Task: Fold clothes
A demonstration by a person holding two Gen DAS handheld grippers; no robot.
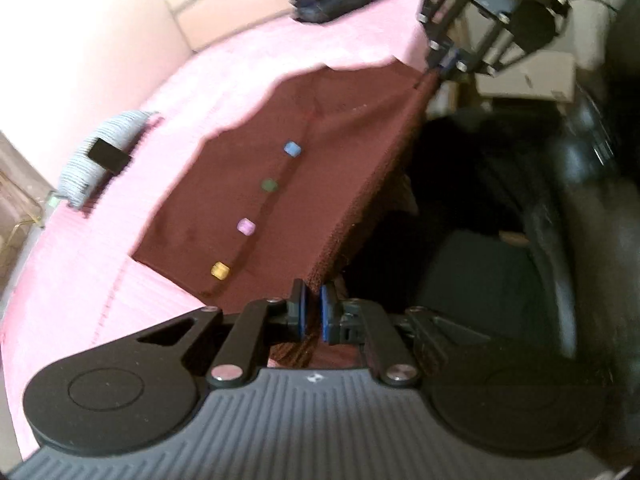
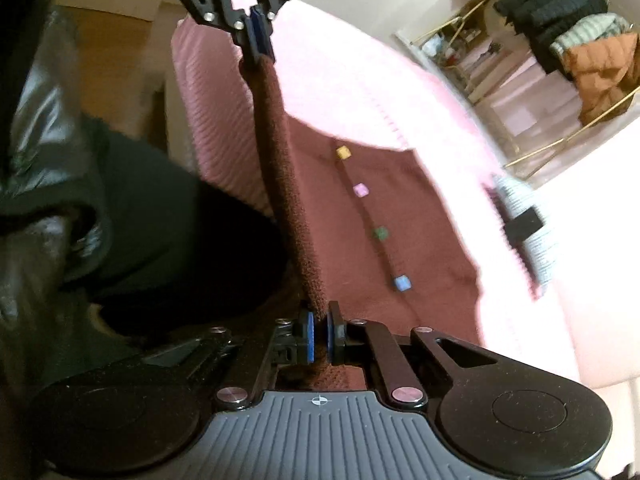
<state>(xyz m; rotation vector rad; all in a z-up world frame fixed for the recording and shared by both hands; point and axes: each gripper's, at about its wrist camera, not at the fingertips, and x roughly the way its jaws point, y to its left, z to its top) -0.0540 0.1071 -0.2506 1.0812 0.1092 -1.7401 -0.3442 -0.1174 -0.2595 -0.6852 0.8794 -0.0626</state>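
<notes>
Black claw (image 1: 311,311), blue pads (image 2: 309,338), silver screws

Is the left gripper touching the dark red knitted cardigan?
Touching. In the left wrist view the left gripper is closed on the edge of the dark red knitted cardigan, fabric pinched between its blue pads.

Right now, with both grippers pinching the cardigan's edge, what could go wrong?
1. The left gripper and right gripper hold the maroon cardigan only by a thin strip of its edge; a pull could slip it free.
2. The stretched edge hangs off the pink bedspread; the fold may land crooked.
3. The grey knit lies near the cardigan and might get dragged.
</notes>
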